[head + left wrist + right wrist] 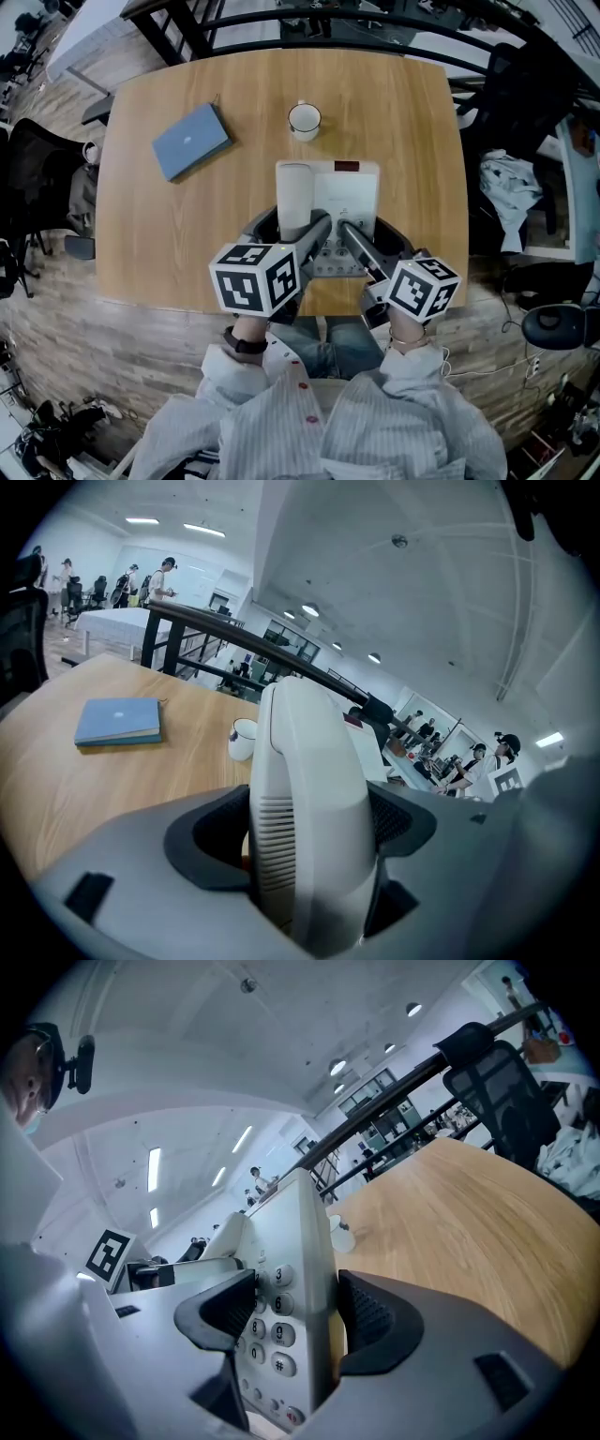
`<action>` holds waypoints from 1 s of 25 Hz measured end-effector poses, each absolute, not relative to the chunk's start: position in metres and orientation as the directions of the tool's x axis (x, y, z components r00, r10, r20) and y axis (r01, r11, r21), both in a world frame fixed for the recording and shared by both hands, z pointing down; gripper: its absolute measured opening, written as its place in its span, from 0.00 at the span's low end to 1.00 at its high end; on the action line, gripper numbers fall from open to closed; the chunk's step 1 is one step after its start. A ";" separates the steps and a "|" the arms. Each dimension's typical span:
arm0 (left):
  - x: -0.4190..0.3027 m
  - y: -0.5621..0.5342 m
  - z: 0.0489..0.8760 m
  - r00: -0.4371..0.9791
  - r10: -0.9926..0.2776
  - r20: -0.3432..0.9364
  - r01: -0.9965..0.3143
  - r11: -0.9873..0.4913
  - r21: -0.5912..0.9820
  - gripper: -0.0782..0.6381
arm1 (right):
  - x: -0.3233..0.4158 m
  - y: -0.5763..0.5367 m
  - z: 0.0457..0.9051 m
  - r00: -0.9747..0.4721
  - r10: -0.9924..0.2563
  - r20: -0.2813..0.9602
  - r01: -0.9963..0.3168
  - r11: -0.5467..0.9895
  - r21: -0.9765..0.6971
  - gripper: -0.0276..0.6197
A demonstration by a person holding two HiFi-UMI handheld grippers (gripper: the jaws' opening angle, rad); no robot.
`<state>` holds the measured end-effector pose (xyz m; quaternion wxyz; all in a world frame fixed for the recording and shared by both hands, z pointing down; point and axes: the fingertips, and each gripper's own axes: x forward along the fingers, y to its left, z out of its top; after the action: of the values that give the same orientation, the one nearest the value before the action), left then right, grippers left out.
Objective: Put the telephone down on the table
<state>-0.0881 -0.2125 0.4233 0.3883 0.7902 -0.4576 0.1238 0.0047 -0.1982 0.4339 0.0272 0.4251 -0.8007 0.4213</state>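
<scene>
Both grippers are clamped on the white desk telephone (344, 192), which sits over the near middle of the wooden table (159, 253); I can't tell whether its underside touches the wood. The left gripper (298, 228) has its jaws closed on the near end of the handset (293, 195), which lies along the telephone's left side. The dark pads press both flanks of the handset, just by its slotted grille. The right gripper (373, 236) pinches the telephone's right edge, one pad against the keypad face and the other on the underside. Beyond the telephone a white mug (304, 119) stands upright. A blue notebook (191, 141) lies flat, well apart to the left.
</scene>
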 end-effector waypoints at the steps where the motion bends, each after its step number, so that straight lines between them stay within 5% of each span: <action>1: -0.087 -0.213 0.428 0.551 -0.622 0.557 -0.819 -0.274 0.504 0.64 | 0.005 -0.199 0.439 -0.637 -0.654 0.408 -0.704 0.277 -0.654 0.47; 25: -0.072 -0.220 0.546 0.538 -0.510 0.672 -0.827 -0.165 0.537 0.64 | 0.020 -0.205 0.553 -0.631 -0.558 0.539 -0.719 0.158 -0.677 0.47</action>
<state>-0.0724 -0.2200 0.5462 0.4641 0.7439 -0.4493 0.1711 0.0196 -0.2053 0.5527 0.0816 0.4218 -0.7566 0.4929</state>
